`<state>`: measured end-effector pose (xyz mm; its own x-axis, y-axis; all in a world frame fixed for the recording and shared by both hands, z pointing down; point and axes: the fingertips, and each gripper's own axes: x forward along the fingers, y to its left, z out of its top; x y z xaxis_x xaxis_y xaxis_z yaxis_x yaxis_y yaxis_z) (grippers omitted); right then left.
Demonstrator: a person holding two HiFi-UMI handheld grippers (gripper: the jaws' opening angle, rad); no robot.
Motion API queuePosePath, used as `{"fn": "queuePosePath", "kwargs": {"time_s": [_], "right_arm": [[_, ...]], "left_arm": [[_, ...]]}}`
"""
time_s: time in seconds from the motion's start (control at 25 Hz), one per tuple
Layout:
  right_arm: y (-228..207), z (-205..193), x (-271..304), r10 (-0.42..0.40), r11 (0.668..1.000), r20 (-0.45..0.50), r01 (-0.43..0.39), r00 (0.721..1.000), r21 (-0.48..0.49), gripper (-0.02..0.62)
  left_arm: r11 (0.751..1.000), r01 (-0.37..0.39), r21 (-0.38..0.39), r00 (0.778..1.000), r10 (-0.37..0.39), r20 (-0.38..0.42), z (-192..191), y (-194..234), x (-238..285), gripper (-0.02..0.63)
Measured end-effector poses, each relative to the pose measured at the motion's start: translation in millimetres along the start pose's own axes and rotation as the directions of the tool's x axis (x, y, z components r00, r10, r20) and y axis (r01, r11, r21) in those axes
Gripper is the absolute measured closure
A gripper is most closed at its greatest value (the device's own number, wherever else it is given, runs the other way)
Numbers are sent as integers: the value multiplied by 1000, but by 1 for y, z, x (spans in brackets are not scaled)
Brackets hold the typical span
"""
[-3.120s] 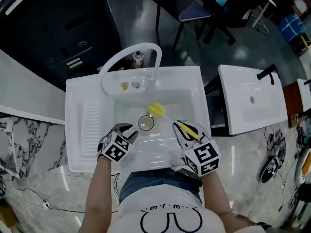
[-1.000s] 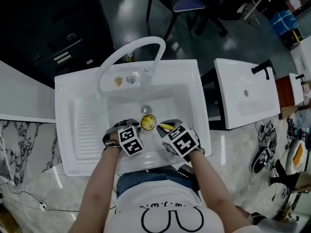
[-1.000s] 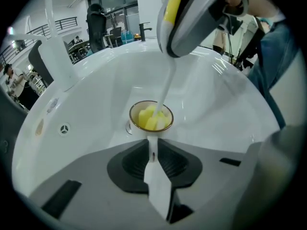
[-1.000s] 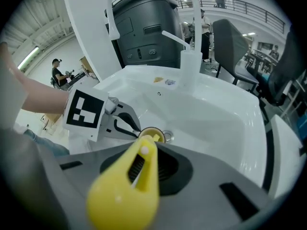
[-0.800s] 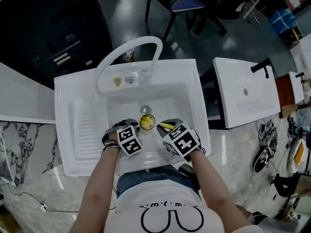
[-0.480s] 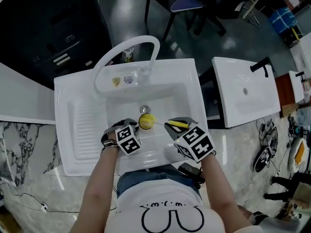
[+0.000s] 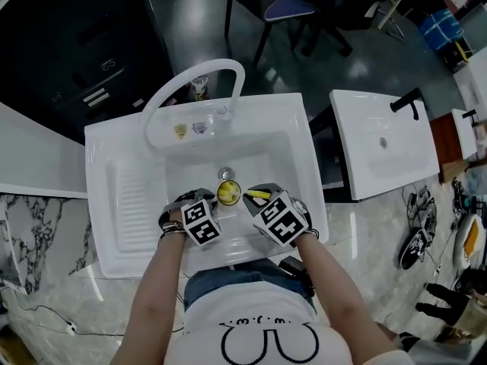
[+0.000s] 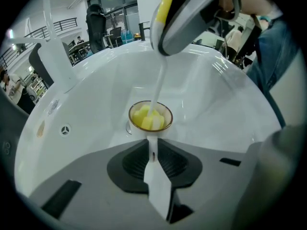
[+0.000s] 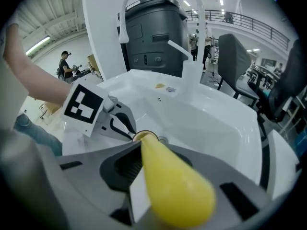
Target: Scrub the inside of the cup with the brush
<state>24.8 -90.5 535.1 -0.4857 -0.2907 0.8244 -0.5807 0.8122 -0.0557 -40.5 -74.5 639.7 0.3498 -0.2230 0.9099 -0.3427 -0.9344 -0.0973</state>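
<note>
So that the cup (image 7: 229, 193) does not slide from its spot just beside the drain (image 7: 225, 174), the left gripper (image 7: 207, 198) pinches its handle (image 8: 156, 190) tight and points steeply down, while the right gripper (image 7: 255, 198), clamped on the brush (image 9: 172, 186), leans down near the drain to push the yellow head (image 8: 146, 119) inside the cup.

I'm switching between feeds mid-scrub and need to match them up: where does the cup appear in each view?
Head view: the cup is in the middle of the sink basin, with the yellow brush head inside it.
Left gripper view: centre of the picture, with the brush head inside.
Right gripper view: only a sliver of rim, left of centre, behind the brush handle.
Shared landmark: the white arched faucet stands beyond the cup in all three.
</note>
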Motion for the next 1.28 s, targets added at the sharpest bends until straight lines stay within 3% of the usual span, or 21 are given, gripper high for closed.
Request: {"fn": "queuePosePath", "kwargs": {"time_s": [0.32,0.64,0.84,1.08,1.28], "right_arm": [[1,9,-10,56,987,62,-64,997,148,551],[3,34,-54,53,980,150,-80,987,181,554],[8,25,-45,52,972,139,-82,989,222,552],[7,6,-12,81,928,113,-117,990,354,551],[12,1,4,85,943,62,-100,994,318,546]], "left_arm": [[1000,-3,-13,1000,2,-11,-5,2,0,538],[1000,-4,-20,1000,4,-16,-6,3,0,538],[1000,-7,-24,1000,7,-16,-7,3,0,538],[1000,-11,-12,1000,11,-19,-5,1,0,538],[1000,-16,-19,1000,16,-21,-5,1,0,538]]}}
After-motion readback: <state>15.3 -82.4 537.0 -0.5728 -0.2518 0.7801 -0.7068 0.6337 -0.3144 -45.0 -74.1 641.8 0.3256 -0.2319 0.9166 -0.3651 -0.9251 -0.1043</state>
